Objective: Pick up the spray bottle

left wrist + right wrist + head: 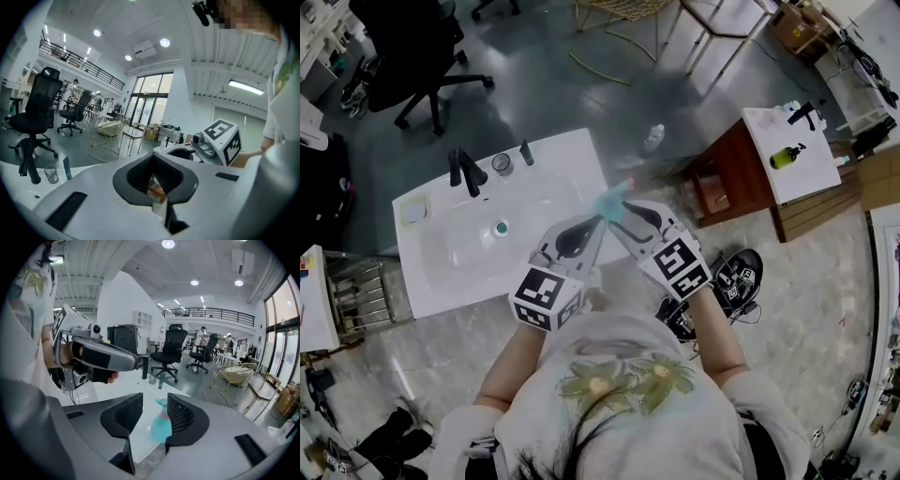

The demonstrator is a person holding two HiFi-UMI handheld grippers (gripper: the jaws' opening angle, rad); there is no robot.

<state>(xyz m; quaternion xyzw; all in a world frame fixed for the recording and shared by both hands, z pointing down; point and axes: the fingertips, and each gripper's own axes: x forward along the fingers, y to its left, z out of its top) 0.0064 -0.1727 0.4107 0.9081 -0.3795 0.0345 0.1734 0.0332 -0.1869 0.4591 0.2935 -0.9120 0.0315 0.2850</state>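
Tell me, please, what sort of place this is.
Probably an open-plan office or lab hall with a washstand set up for testing. It has office chairs, a mezzanine railing, and a white sink with a tap standing alone in the open.

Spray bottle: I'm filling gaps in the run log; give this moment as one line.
phase: approach | spray bottle: upright at sink counter edge | right gripper: open, bottle between jaws, ungripped | left gripper: shut

Turquoise spray bottle (159, 427), white sink (572, 150)
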